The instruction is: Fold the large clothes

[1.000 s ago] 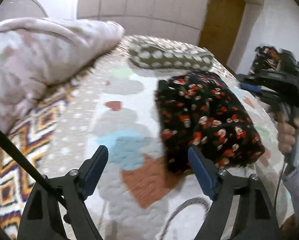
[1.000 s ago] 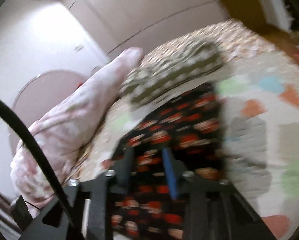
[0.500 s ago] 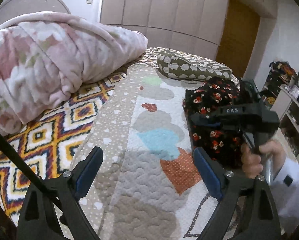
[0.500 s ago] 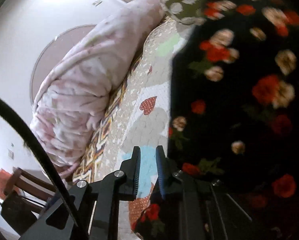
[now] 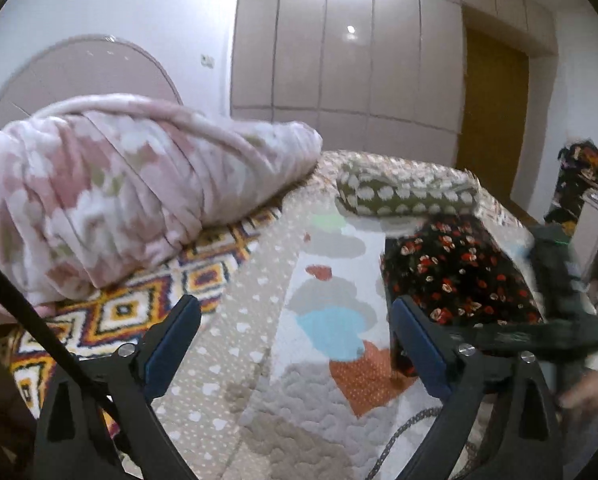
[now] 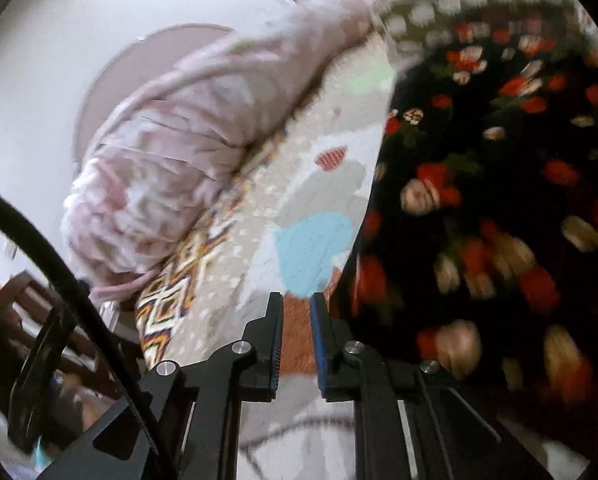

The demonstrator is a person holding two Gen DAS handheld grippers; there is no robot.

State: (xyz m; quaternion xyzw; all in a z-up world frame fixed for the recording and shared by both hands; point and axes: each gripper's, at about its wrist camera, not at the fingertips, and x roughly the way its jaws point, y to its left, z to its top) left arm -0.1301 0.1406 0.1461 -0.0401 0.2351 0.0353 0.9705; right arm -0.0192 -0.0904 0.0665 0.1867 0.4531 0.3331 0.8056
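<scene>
A folded black garment with red and cream flowers lies on the bed's quilt, right of centre in the left wrist view, and fills the right side of the right wrist view. My left gripper is wide open and empty, above the quilt to the left of the garment. My right gripper has its jaws nearly together with a narrow gap and nothing between them; it sits low at the garment's near left edge. The right gripper's body shows blurred at the garment's right side.
A rolled pink blanket lies at the left of the bed. An olive pillow with white spots lies behind the garment. A patterned quilt covers the bed. Wardrobe doors and a brown door stand behind. Shelves are at right.
My left gripper has tilted up and back, showing more of the room. My right gripper has pulled back and lower along the garment's left edge, its gap slightly wider.
</scene>
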